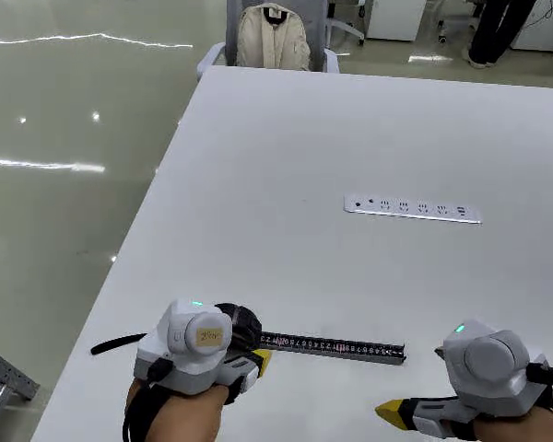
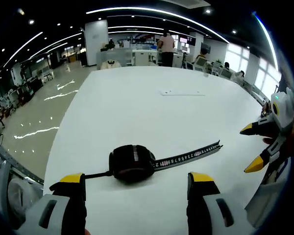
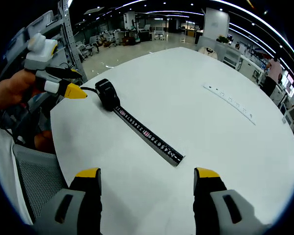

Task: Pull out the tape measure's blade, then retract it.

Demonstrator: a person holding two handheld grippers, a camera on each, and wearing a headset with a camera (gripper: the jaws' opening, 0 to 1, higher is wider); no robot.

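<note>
Head view half-hides the tape measure's case (image 1: pixel 241 322) behind the left gripper (image 1: pixel 249 357); left gripper view shows it whole, blade (image 2: pixel 186 157) out. Jaws on it and the right gripper (image 3: pixel 147 177) sit wide open, empty.

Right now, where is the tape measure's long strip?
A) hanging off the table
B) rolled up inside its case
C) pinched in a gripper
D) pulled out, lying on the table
D: the blade runs out of the black case and lies flat on the white table.
</note>
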